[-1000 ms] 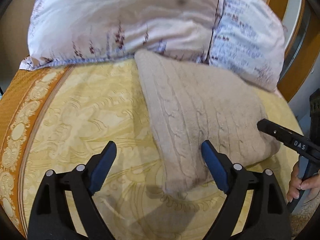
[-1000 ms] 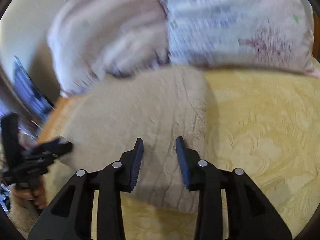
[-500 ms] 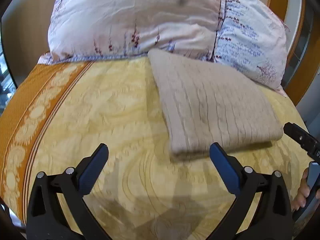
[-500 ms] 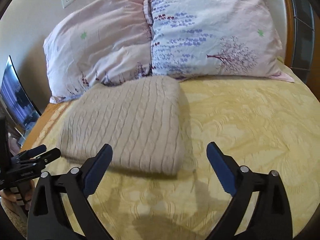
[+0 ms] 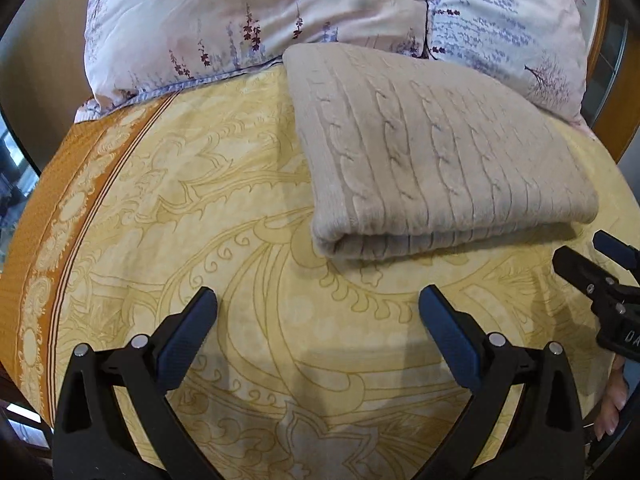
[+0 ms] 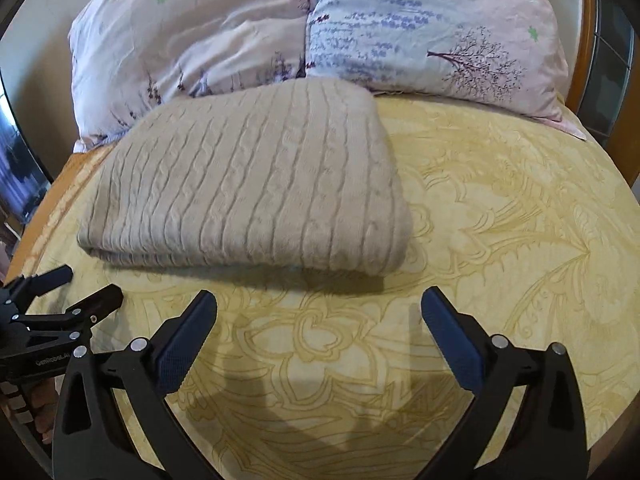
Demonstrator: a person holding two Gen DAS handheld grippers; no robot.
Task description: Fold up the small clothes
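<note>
Currently, one folded beige cable-knit sweater is lying on the yellow bedspread with a scroll pattern, occupying the upper centre-right of the left wrist frame and the centre-left of the right wrist frame. Its far edge is touching two floral pink-and-white pillows, which are leaning side by side along the top of both frames.

Two grippers are showing. The left gripper is hovering over bare bedspread at the bottom of its frame, jaws standing wide apart, nothing between them; they were just opening. The right gripper is likewise hovering below the sweater, jaws spread fully and clear of the fabric. Each gripper is also appearing at the lower side edge of the other's frame, right and left.
</note>
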